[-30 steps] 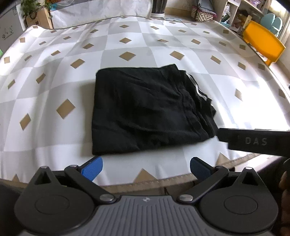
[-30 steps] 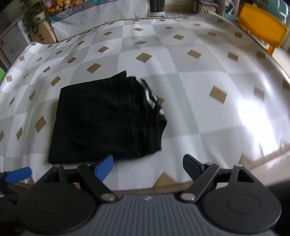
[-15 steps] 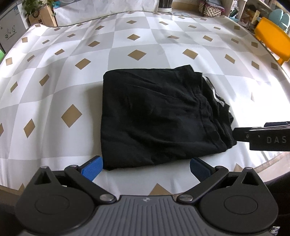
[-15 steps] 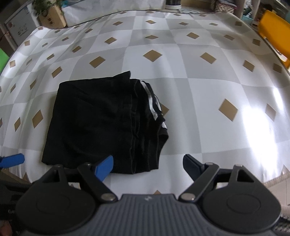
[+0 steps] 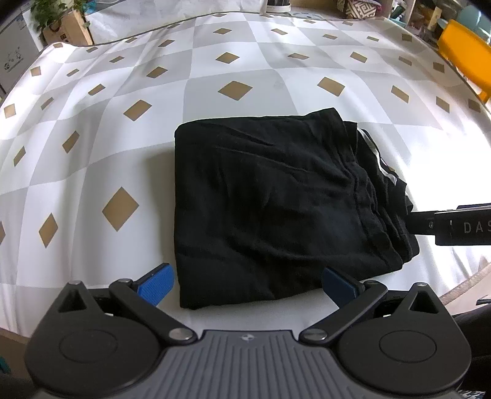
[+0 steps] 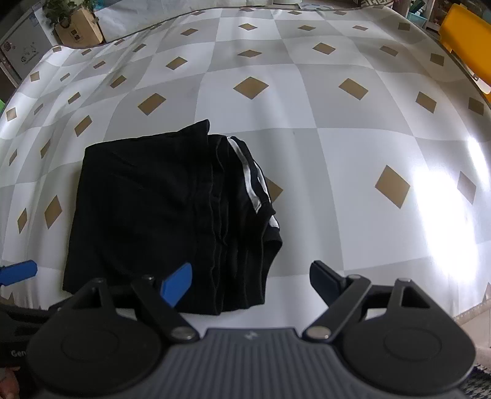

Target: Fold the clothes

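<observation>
Cloth, a folded black garment with a white side stripe point(image 5: 276, 205), lies near the checkered tablecloth's point(image 5: 233, 89) front edge. Both grippers have moved closer over it: left gripper point(image 5: 247, 284) and right gripper point(image 6: 251, 280), fingers spread, holding nothing.

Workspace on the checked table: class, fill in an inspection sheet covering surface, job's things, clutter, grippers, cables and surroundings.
Surface: table under a grey-and-white checked cloth with tan diamonds; glare at right.
Job's things: black garment, folded into a rough rectangle, white stripe along its right edge.
Clutter: nothing seen on the cloth.
Grippers: left hand-held gripper open, empty, at the garment's near edge; right hand-held gripper open, empty, over its near right corner.
Cables: nothing seen.
Surroundings: yellow chair far right; potted plant and cardboard box far left.
</observation>
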A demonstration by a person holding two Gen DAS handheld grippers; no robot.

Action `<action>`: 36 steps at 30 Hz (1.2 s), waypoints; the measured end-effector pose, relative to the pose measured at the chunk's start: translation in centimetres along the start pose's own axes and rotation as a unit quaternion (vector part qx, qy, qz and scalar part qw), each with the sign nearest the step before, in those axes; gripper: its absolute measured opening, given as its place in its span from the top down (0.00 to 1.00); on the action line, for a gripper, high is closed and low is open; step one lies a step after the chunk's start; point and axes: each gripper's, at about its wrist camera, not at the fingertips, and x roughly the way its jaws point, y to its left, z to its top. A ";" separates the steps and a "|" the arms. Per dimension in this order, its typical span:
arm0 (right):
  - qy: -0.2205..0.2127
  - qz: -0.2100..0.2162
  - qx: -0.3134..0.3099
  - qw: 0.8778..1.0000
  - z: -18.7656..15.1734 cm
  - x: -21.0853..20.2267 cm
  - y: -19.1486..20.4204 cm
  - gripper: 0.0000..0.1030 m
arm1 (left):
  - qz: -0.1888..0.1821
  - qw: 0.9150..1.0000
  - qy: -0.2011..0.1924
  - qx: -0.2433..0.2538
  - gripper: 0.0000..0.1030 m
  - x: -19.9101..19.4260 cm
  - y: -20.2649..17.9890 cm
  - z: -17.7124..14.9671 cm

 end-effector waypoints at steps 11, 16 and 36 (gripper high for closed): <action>0.008 0.006 -0.012 1.000 1.2 1.1 0.3 0.19 | -0.004 1.000 0.015 -0.008 0.00 1.4 0.5 0.7; 0.005 0.025 -0.010 1.000 2.1 1.4 0.2 0.19 | -0.005 1.000 0.020 -0.024 0.00 2.1 1.3 1.5; -0.001 0.030 0.020 0.999 6.4 5.4 0.7 0.19 | 0.008 0.997 0.033 -0.075 0.00 6.1 2.5 3.1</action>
